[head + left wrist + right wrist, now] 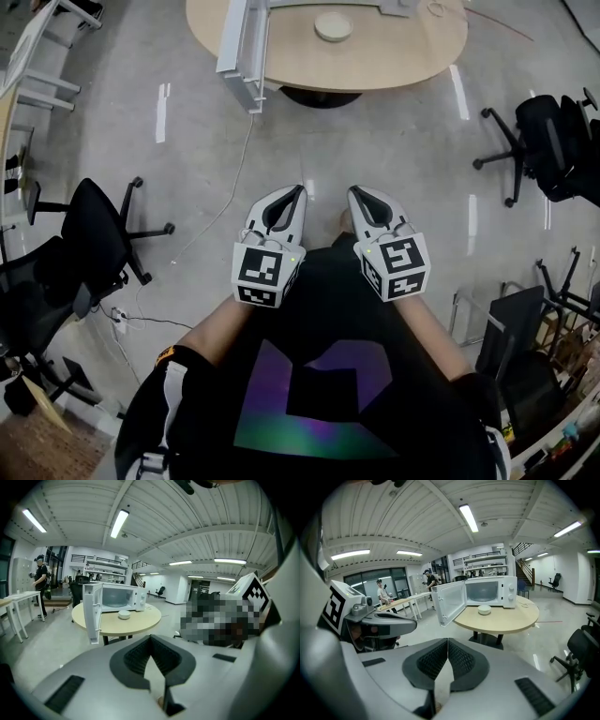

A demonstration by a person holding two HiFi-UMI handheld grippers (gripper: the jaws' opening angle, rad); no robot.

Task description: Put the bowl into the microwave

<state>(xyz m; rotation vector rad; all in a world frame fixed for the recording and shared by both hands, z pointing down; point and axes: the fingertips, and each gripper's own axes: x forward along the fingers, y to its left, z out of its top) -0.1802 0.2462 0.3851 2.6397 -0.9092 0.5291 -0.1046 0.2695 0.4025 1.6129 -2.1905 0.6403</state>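
Note:
A small white bowl (333, 25) sits on a round wooden table (412, 56) far ahead, just in front of a white microwave (492, 592). The microwave's door (246, 47) stands wide open to the left. The bowl (124, 615) and microwave (123, 598) also show small in the left gripper view, and the bowl (484, 610) in the right gripper view. My left gripper (301, 188) and right gripper (353, 190) are held side by side close to my body, well short of the table. Both are shut, with nothing between the jaws.
Black office chairs stand on the floor at the left (98, 230) and right (544, 141). A white cable (230, 187) runs across the floor from the table. Desks (401, 599) and people (380, 590) are in the background, left of the microwave.

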